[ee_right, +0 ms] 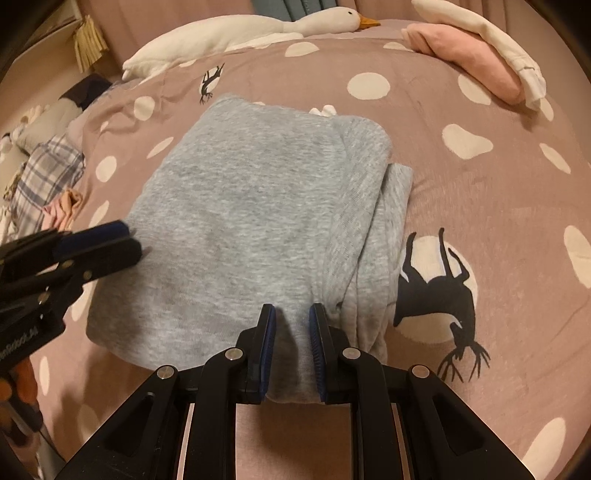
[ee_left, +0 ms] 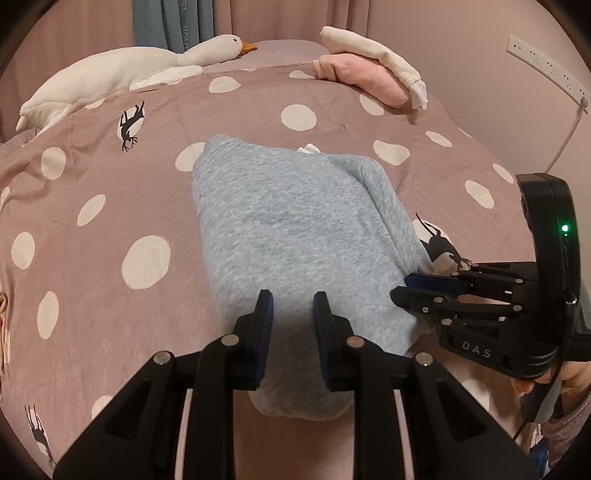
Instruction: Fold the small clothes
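Dotted bedspread [ee_right: 461, 192] carries the folded grey garment [ee_right: 240, 221] at centre. Left claw [ee_left: 292, 306] and right claw [ee_right: 291, 317], jaws slightly parted, straddle its six o'clock edge without clamping. Closing shallow risks pinching only the top layer, unfolding the stack.

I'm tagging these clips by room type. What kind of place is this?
Most likely a bedroom. A mauve polka-dot duvet with deer prints covers a bed, a white plush goose toy lies at its far end, and curtains hang behind.
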The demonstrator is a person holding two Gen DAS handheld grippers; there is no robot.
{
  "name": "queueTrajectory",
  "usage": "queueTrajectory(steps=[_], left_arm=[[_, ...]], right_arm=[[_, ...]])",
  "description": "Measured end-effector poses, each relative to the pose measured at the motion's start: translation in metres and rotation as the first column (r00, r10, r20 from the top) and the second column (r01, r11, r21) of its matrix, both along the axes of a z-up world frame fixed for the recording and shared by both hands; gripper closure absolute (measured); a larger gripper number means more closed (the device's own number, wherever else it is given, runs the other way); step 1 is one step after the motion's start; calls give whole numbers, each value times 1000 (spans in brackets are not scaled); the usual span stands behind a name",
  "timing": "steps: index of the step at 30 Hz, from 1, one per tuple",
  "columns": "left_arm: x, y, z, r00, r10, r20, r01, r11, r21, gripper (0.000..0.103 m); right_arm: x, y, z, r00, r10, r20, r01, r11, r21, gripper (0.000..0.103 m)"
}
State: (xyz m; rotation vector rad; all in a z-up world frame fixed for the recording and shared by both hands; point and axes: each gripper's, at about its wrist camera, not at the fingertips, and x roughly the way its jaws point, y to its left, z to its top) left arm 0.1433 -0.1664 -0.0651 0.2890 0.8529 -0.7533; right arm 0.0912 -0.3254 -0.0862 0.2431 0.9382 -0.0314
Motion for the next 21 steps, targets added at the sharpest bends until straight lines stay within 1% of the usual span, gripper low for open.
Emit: queueTrajectory(steps=[7,13,21], left_arm=[[-5,6,0,1000,16,-15,-16,1000,-6,81],[-3,2,-13,1000,11,-11,-11,999,30,80],[-1,4,-20,1000,9,-30,-8,1000,29,80]], right_arm=[[1,-1,0,1000,-3,-1,3,1000,-3,85],[0,-1,0,1000,-6,-2,6,1000,-5,85],[1,-1,0,1000,-15,-6,15,1000,1,85]])
